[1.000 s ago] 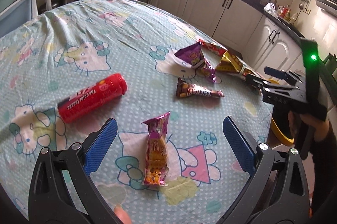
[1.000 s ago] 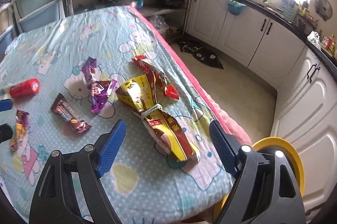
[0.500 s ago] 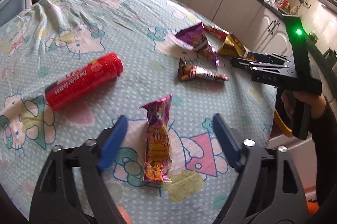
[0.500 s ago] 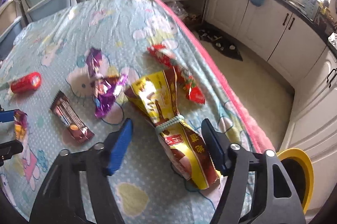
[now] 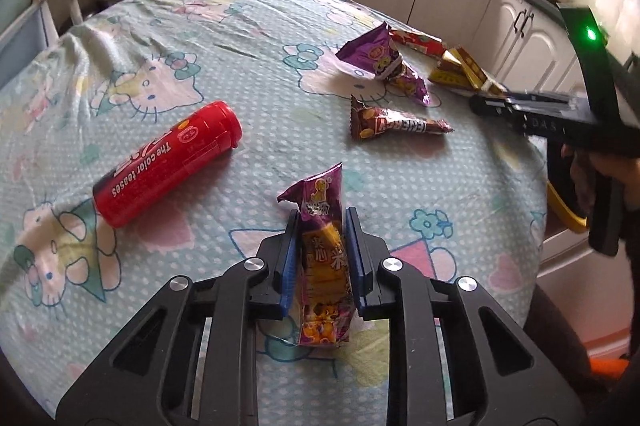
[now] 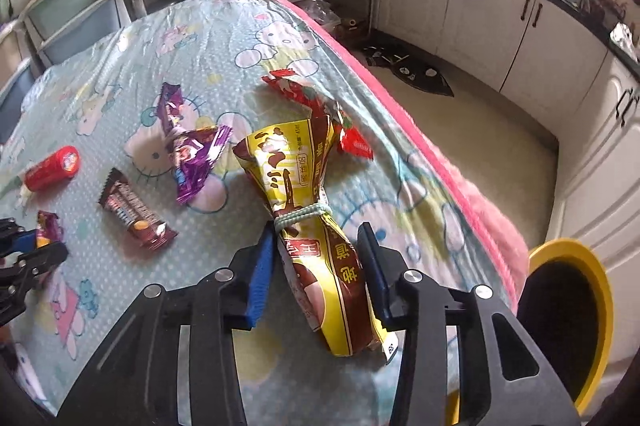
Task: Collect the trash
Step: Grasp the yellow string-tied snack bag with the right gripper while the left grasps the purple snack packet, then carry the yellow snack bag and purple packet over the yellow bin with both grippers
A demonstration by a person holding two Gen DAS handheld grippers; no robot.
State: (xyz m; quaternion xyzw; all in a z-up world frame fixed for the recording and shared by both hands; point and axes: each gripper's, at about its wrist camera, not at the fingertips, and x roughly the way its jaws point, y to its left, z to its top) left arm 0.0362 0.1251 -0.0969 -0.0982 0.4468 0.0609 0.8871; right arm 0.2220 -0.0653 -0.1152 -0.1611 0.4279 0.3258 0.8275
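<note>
**Both grippers close in on wrappers at the table's near edge**

Your left gripper (image 5: 320, 246) has just been closing, and its blue pads (image 5: 289, 262) now pinch the purple-and-orange snack packet (image 5: 325, 258) from both sides — the packet stands nearly upright between them, its lower end on the cartoon-print tablecloth (image 5: 200, 45) near the table's front edge. Your right gripper (image 6: 320, 266) has also been narrowing its jaws; they stand partly spread around the yellow-and-brown snack bag (image 6: 316, 238), just below the pale cord (image 6: 304, 216) tied round its middle. The left pad looks to touch the bag, while the right pad sits just beside it — whether it presses, you cannot tell. The bag lies near the table's right edge, by the pink trim (image 6: 440, 153).

Elsewhere on the cloth: a red tube (image 5: 168, 163) lying on its side toward the left edge, a brown candy-bar wrapper (image 5: 396, 123) near the middle, a crumpled purple wrapper (image 5: 384, 61) beyond it, and a red wrapper (image 6: 316, 105) at the right edge. A yellow-rimmed bin (image 6: 568, 318) stands on the floor off the table's near right corner.
</note>
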